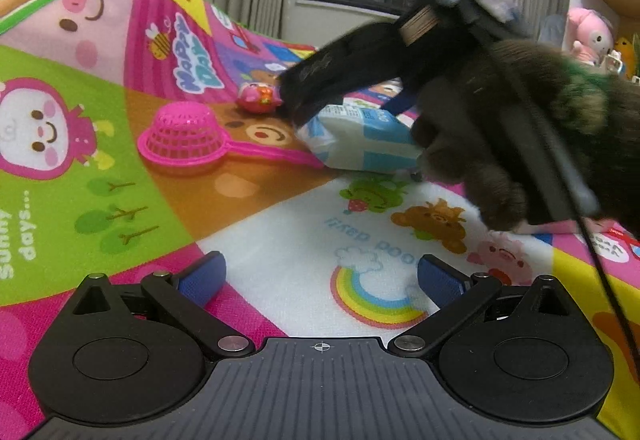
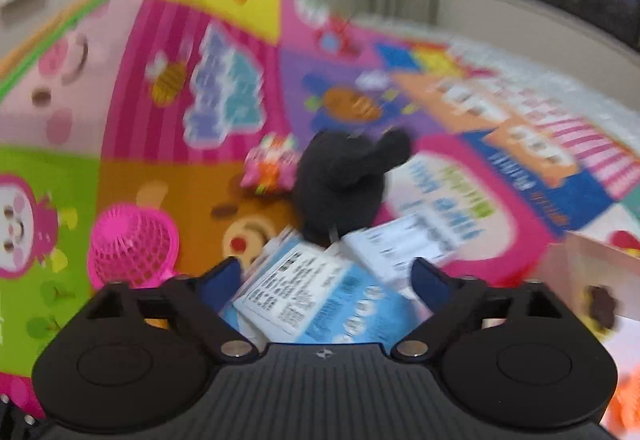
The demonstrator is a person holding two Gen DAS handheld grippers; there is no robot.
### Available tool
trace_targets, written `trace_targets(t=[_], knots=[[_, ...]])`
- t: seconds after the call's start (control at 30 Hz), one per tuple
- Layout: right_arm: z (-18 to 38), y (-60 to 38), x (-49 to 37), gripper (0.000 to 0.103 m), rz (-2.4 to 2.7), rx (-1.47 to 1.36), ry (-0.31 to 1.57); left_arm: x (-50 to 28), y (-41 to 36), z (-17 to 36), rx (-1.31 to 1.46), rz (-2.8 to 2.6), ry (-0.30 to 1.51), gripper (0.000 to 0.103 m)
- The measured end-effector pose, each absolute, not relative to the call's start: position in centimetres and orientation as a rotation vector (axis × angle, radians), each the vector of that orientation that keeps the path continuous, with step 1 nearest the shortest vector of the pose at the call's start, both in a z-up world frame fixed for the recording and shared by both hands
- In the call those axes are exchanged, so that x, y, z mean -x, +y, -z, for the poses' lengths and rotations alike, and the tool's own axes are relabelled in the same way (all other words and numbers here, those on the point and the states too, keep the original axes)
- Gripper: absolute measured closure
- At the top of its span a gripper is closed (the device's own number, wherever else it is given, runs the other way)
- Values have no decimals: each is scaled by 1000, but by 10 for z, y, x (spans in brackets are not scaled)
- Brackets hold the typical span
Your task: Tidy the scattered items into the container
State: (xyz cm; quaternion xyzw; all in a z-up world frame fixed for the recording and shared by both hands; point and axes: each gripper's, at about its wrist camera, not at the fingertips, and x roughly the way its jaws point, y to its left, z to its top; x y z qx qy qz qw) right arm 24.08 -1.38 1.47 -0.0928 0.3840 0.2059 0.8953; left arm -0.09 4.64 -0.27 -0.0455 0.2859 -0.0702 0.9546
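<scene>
I see a bright cartoon play mat (image 1: pixel 120 167) spread over the surface, printed with pigs, bears and a rainbow. My left gripper (image 1: pixel 320 280) hovers over the rainbow patch with its blue pads spread wide apart and nothing between them.

My right gripper (image 2: pixel 324 272) is also released, jaws standing wide. A blue-and-white soft packet (image 2: pixel 320 300) lies directly between and beneath its blue pads; the right wrist view is blurred, so I cannot tell whether either pad touches it. From the left wrist view the same packet (image 1: pixel 360 139) rests on the mat well beyond the left gripper, with the gloved hand (image 1: pixel 480 143) and the dark right gripper body over it. The packet is a plump, crinkly plastic pouch, roughly rectangular, with small print on its white face. Its long axis runs away from the right gripper, angled up and to the right in that view.

Just past the packet's far end lies a dark, fuzzy soft item (image 2: pixel 344 179) — I cannot make out what it is. Beside that sits a small pink toy (image 1: pixel 260 97) with orange markings. To the left, a pink plastic mesh strainer (image 1: pixel 184 135) lies dome-up, its handle reaching toward the packet.
</scene>
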Motion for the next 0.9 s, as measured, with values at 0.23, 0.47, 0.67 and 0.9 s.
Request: trace_targets(t=[0.23, 0.47, 0.67, 0.9], knots=[[-17, -16, -204, 38, -468, 237, 827, 3, 50, 0, 115, 157, 577, 0], [-22, -56, -133, 37, -478, 122, 876, 37, 83, -31, 125, 268, 545, 0], [-20, -102, -78, 31, -496, -97, 873, 22, 108, -48, 180, 105, 518, 0], [-43, -147, -14, 14, -375, 45, 621, 1, 92, -45, 229, 81, 586, 0]])
